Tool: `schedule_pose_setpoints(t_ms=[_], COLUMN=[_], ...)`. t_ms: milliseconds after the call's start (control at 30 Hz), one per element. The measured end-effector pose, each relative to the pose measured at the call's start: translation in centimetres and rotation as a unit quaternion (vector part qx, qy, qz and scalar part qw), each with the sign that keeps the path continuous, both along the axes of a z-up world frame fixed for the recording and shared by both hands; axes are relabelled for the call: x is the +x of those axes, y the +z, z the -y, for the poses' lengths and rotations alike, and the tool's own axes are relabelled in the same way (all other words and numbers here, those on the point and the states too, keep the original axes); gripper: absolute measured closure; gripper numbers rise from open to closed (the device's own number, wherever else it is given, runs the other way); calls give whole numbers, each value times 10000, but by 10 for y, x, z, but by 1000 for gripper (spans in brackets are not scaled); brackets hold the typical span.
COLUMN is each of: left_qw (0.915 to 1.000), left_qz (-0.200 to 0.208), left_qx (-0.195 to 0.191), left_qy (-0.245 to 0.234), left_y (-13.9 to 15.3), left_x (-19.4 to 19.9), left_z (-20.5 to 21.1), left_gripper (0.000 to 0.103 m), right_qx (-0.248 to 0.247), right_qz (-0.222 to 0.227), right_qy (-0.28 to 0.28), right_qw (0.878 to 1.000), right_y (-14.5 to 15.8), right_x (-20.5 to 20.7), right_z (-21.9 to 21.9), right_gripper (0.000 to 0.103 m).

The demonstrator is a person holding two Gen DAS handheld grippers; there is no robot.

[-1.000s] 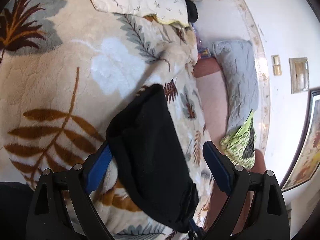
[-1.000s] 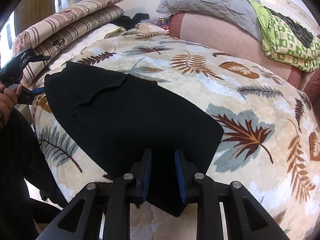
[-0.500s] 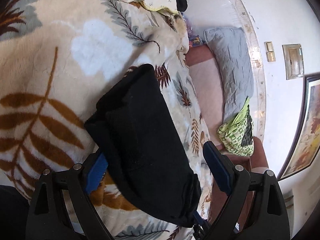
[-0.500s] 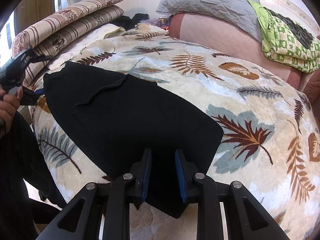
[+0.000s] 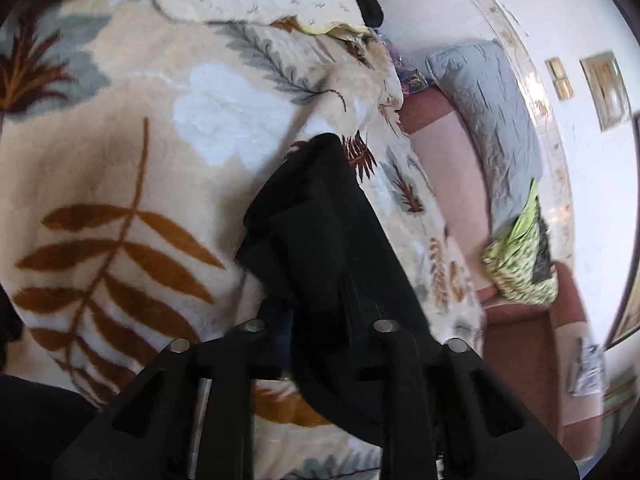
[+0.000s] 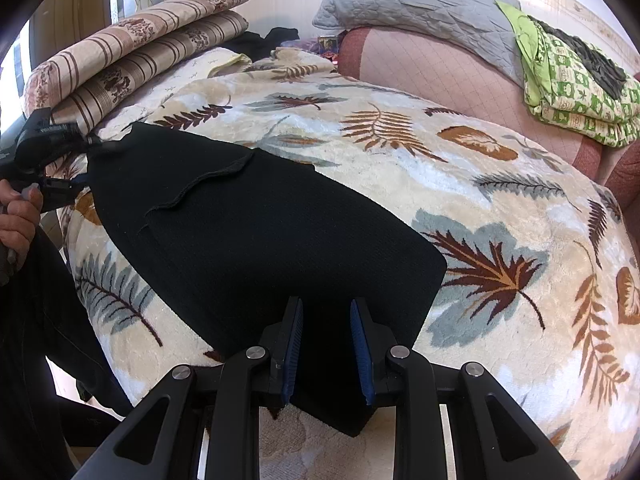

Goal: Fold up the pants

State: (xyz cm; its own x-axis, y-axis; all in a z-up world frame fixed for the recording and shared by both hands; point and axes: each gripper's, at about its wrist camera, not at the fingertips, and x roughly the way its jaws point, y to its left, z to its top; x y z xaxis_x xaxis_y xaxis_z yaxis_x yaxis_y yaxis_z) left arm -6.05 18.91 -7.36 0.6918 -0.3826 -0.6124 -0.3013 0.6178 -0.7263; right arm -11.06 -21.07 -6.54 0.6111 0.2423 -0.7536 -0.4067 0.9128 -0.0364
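Observation:
Black pants (image 6: 260, 232) lie flat across a leaf-patterned blanket (image 6: 500, 208), folded into a long strip. My right gripper (image 6: 326, 344) is shut on the near end of the strip, with cloth pinched between its blue pads. At the far left, my left gripper (image 6: 89, 145) grips the other end, and the cloth draws to a point there. In the left wrist view the pants (image 5: 320, 220) bunch up between the jaws of the left gripper (image 5: 320, 324), which are closing on the fabric. A person's hand (image 6: 18, 216) holds that gripper's handle.
Folded striped blankets (image 6: 140, 52) are stacked at the bed's far left. A grey quilted pillow (image 6: 420, 4) and a green patterned cloth (image 6: 568, 80) rest on a pink padded sofa back (image 6: 440, 76) behind the bed. The person's dark clothing fills the lower left.
The left gripper's jaws went from wide apart to closed on the pants' end, and the cloth there gathered into a ridge. The right gripper kept its grip and place.

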Motion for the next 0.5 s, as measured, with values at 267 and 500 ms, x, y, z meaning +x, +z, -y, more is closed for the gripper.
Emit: schedule_pose_setpoints(t_ms=[267,500], left_qw=[9789,8944], left_qz=[617,1786], left_qx=[1939,3990], left_qy=[-174,-944], left_y=[33,64], left_x=[-15,-40], left_z=[42,117], left_gripper=[87,87], right_qx=[69,508], right_qz=[-33,-213], right_qy=[-5,38], right_qw=[10000,9985], right_y=[0,11], right_x=[0,2], right_z=[2,11], right_gripper=[80,80])
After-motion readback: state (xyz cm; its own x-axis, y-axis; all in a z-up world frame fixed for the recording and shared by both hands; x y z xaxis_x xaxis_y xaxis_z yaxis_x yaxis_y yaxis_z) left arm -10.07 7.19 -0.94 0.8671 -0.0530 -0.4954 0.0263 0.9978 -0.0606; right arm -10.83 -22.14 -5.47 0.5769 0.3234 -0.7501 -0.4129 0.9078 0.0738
